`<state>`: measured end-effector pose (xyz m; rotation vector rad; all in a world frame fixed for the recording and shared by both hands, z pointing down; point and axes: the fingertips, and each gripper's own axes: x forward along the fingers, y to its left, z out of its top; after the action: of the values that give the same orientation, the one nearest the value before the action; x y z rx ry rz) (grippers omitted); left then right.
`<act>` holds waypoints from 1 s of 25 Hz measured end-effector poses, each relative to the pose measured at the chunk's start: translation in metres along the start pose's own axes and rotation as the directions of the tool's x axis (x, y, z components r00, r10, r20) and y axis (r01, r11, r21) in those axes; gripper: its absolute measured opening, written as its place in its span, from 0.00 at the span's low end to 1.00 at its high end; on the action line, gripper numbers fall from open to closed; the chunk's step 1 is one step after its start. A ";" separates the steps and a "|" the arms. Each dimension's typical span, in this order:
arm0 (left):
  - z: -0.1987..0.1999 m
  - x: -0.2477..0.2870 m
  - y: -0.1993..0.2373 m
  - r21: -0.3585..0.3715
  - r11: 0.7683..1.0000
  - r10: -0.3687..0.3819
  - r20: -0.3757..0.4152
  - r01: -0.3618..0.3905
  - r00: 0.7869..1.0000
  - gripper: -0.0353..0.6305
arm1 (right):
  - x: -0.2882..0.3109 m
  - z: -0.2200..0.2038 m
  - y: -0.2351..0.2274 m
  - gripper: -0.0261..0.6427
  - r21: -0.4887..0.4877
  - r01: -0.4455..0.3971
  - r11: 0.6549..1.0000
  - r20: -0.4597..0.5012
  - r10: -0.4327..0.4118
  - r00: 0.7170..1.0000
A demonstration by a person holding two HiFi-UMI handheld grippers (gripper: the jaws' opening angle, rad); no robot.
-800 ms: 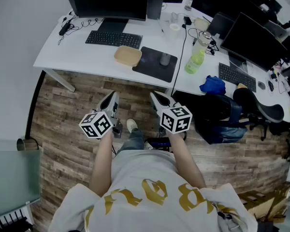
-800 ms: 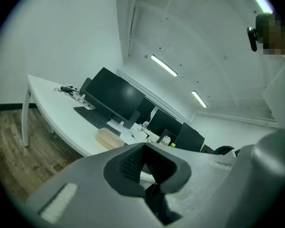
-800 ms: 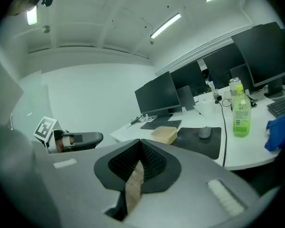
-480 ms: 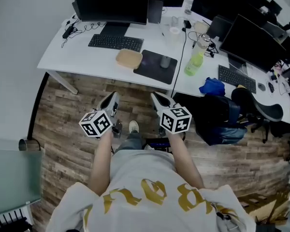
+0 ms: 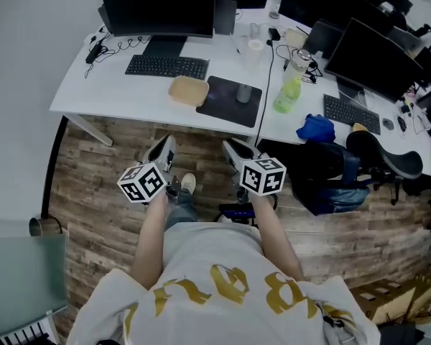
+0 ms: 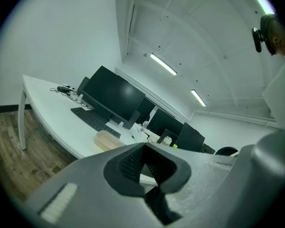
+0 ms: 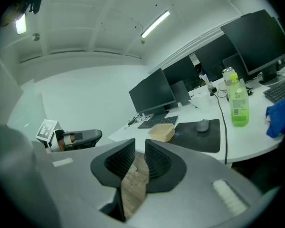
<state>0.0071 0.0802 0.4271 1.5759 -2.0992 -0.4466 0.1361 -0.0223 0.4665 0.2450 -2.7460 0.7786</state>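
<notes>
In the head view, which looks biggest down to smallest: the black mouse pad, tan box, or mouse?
1. black mouse pad
2. tan box
3. mouse
All share one desk, so nearness hardly skews this.

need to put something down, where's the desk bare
Bare: the left end of the desk, between the keyboard, the cables and the front edge; also the strip in front of the keyboard, left of the tan box. Crowded: behind the mouse pad, around the cups and green bottle.

A tan, rounded box (image 5: pixel 189 90) lies flat near the table's (image 5: pixel 115 92) front edge, just beside a black mat (image 5: pixel 233 100).
</notes>
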 end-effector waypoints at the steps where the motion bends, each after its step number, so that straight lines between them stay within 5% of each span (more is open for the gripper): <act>1: 0.001 0.006 0.005 0.003 1.000 -0.004 -0.010 0.004 1.000 0.05 | 0.006 -0.002 -0.003 0.19 0.001 0.013 1.000 -0.010 -0.013 1.000; 15: 0.041 0.127 0.140 -0.051 0.988 -0.154 -0.219 0.146 0.964 0.18 | 0.135 -0.011 -0.030 0.25 0.111 0.255 0.960 -0.034 -0.253 0.967; 25: 0.055 0.191 0.199 -0.124 0.958 -0.285 -0.340 0.257 0.896 0.18 | 0.171 0.005 -0.045 0.27 0.181 0.430 0.884 0.008 -0.439 0.898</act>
<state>-0.2259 -0.0469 0.5187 1.7630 -1.5830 -0.3008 -0.0162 -0.0772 0.5367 0.8938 -2.5149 0.8879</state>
